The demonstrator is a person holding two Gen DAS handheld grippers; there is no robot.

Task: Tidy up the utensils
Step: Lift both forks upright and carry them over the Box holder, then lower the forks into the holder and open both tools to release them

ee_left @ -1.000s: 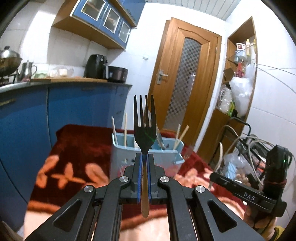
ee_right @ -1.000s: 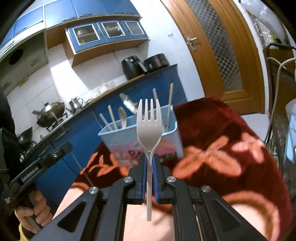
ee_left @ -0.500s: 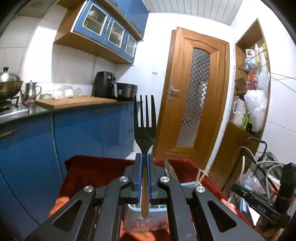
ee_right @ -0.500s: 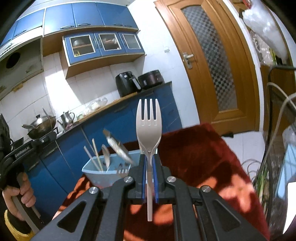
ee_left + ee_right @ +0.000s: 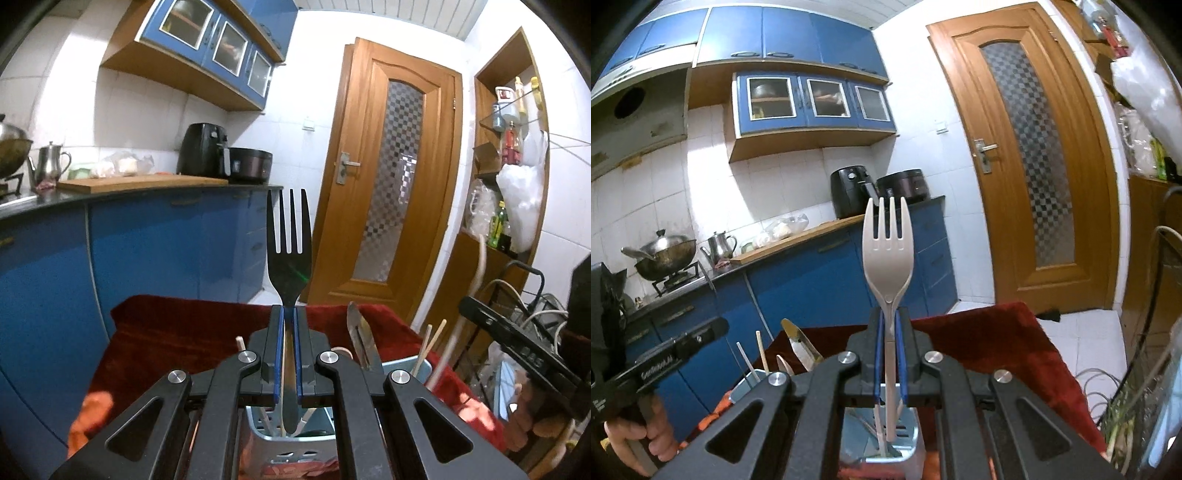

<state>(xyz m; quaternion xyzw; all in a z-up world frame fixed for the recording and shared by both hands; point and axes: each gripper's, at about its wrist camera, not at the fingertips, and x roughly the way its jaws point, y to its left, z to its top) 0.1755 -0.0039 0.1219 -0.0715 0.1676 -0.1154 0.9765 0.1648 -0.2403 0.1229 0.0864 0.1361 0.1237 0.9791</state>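
Home kitchen: blue cabinets (image 5: 798, 277), wok (image 5: 666, 256).

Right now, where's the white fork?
Clamped upright in the right gripper, the white fork sits centre of the right wrist view, tines up, directly above the blue utensil caddy on the red cloth.

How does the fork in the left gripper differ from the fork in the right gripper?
The left gripper holds a black fork with long, thin tines; the right gripper holds a pale beige plastic fork with short, stubby tines and a rounder head. Both are clamped at the neck, tines up.
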